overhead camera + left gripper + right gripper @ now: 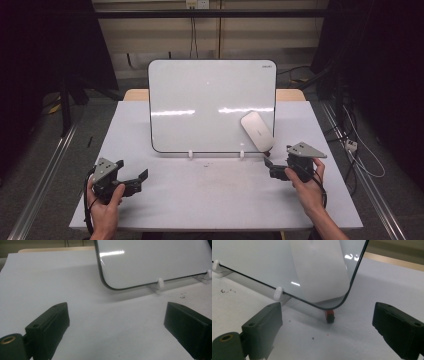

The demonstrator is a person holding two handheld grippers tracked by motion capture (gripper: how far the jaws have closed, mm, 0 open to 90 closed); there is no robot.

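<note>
High view: right gripper (268, 166) nears the whiteboard (200, 95) and eraser (257, 130) — fingers apart, empty; left gripper (138, 181) likewise.

Two black grippers, left gripper (134, 181) and right gripper (270, 167), each topped with a grey three-cornered plate (dotted with small holes); blocky black jaws, brass-ringed screw hole, trailing black cables; bare forearms, no sleeves.

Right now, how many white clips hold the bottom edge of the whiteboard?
2: left clip under the whiteboard's lower middle, right clip below the eraser. More may be hidden behind.
</note>
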